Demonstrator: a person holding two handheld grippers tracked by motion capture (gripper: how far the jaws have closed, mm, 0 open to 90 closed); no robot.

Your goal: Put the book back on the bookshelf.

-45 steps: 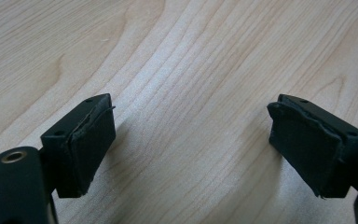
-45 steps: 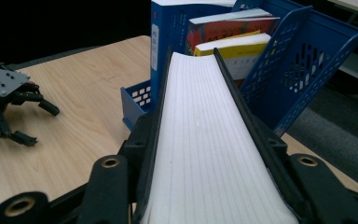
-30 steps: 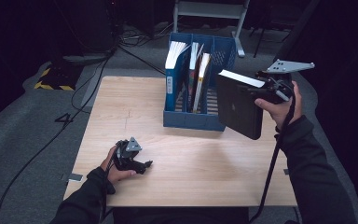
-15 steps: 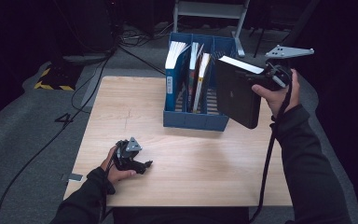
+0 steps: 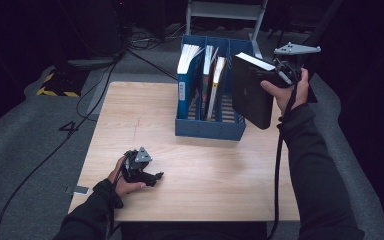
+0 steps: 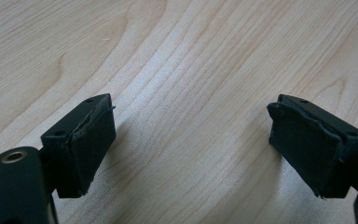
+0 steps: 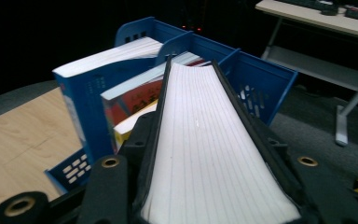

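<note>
- Right gripper [image 5: 275, 75]: jaws pinch a black book [image 5: 250, 92], held aloft beside the blue rack [image 5: 207, 127].
- Left gripper [image 5: 145, 172]: jaws spread, empty, on the tabletop [image 5: 205, 175].
- The book's lower edge is cut off in the right gripper view.

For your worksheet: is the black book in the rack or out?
Out: the right gripper holds the black book beside the blue rack.

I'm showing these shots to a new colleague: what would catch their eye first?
Most striking is the thick black book clamped in the right gripper, held in the air beside the right end of the blue file rack. The rack stands at the table's far edge with three books upright inside. The left gripper rests near the table's front left, jaws open on nothing.
</note>
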